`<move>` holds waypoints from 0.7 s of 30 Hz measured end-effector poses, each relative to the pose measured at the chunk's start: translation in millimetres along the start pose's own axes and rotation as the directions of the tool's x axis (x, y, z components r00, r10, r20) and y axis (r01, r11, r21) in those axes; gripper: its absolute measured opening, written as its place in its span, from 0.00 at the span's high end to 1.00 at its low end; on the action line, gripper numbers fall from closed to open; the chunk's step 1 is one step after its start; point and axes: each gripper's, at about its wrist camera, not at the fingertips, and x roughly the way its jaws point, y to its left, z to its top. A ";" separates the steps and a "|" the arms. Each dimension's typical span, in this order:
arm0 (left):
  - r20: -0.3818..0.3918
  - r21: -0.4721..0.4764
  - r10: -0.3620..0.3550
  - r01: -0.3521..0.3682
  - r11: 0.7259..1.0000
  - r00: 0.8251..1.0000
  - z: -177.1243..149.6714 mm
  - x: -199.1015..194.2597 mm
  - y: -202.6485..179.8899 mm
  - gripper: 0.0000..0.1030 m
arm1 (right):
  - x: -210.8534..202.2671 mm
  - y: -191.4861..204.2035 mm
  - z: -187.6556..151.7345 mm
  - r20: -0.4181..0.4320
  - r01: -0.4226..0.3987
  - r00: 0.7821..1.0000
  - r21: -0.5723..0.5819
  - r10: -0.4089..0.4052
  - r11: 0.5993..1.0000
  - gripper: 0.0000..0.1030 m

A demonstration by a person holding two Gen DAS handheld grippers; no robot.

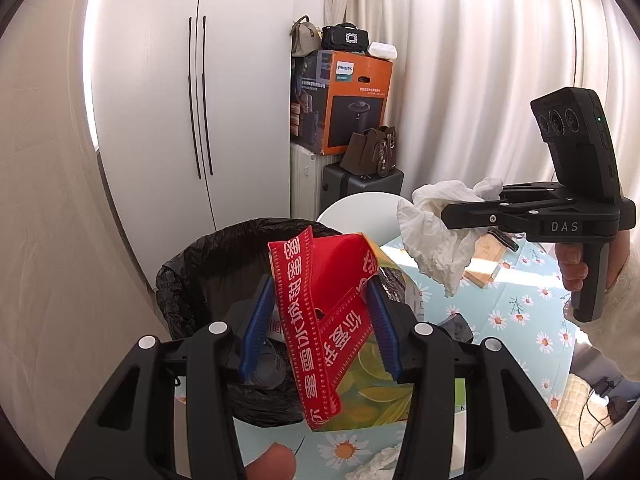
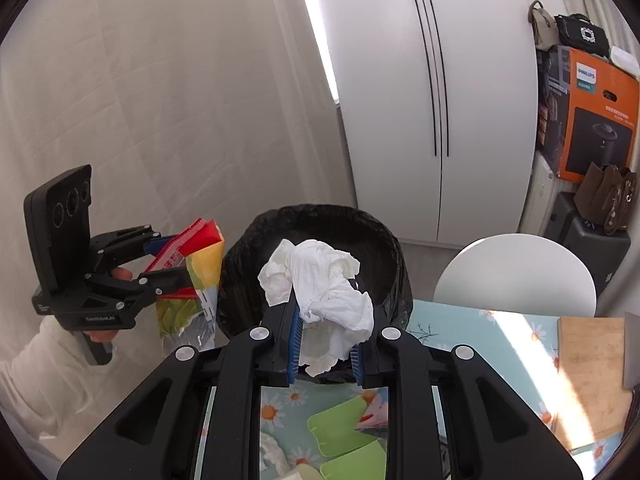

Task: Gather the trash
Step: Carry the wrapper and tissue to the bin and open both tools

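Observation:
My left gripper (image 1: 320,320) is shut on a red and yellow snack wrapper (image 1: 324,312), held in the air over the near rim of the black-lined trash bin (image 1: 200,268). From the right wrist view the same left gripper (image 2: 176,264) and wrapper (image 2: 200,264) hang just left of the bin (image 2: 384,248). My right gripper (image 2: 326,344) is shut on a crumpled white tissue (image 2: 320,280), held in front of the bin's opening. In the left wrist view that right gripper (image 1: 472,208) carries the tissue (image 1: 436,236) above the table, to the right of the bin.
A table with a blue daisy cloth (image 1: 520,312) stands beside the bin, with a wooden board (image 2: 592,368), green pieces (image 2: 340,424) and another tissue (image 1: 376,464) on it. A white round chair (image 2: 516,276), suitcases, an orange box (image 1: 352,100) and a white wardrobe (image 1: 192,100) stand behind.

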 end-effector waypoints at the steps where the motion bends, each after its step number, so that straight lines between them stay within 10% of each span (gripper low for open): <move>1: 0.005 0.004 -0.002 0.002 1.000 1.000 1.4 2.8 4.1 0.53 | 5.0 0.7 3.7 0.001 0.006 1.000 0.004 -0.006 1.000 0.81; 8: 0.017 0.009 -0.020 0.020 1.000 1.000 6.1 29.1 35.0 0.49 | 39.7 1.0 22.0 -0.006 0.067 0.998 0.018 -0.067 0.998 0.77; 9: 0.020 0.009 -0.005 0.005 1.000 1.000 4.8 32.3 38.2 0.37 | 46.3 1.6 23.0 -0.019 0.087 0.996 0.011 -0.087 0.996 0.69; 11: 0.017 0.001 0.023 -0.023 1.000 1.000 1.5 39.2 43.7 0.14 | 55.6 4.1 23.5 -0.023 0.150 0.988 -0.015 -0.150 0.989 0.15; 21: -0.018 -0.031 0.089 -0.090 0.995 0.996 -26.7 41.4 55.6 0.06 | 54.9 7.9 -2.8 -0.055 0.307 0.948 -0.097 -0.313 0.947 0.14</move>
